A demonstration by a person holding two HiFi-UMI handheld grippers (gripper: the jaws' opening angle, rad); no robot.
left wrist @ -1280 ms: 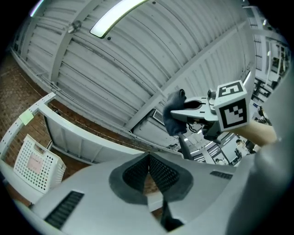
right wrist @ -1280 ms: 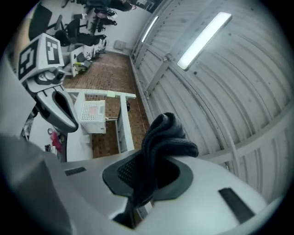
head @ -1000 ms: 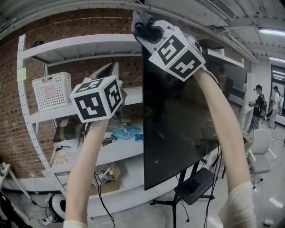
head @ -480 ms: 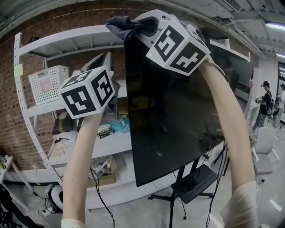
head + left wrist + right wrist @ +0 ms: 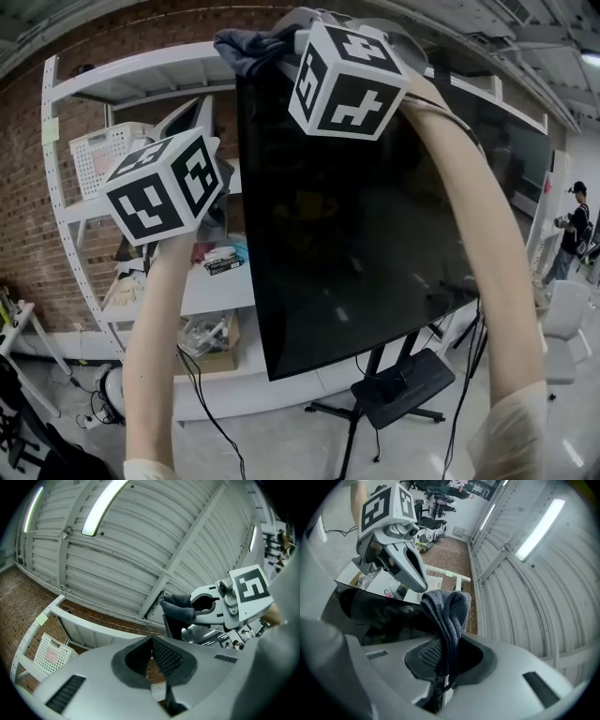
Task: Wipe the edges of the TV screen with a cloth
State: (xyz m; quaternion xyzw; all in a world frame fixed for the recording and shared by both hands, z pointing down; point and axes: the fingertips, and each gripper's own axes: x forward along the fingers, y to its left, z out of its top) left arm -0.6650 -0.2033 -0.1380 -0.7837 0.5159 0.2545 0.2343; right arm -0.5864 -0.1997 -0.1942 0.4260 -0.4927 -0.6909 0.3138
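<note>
So the right gripper has its jaws clamped on a grey cloth, which sticks up out of them in a folded bunch. In the head view that cloth sits at the top of the frame, a bit left of centre, right on the upper left corner of the TV. The TV is a big black panel, tilted, filling the middle and right of the frame on a dark stand. The left gripper is held up just left of the TV's left edge, not touching it as far as I can tell. Its 2 jaws are pressed together with nothing between them. Behind it, on the left of the frame, there's a white shelf holding a white basket against a brick wall.
</note>
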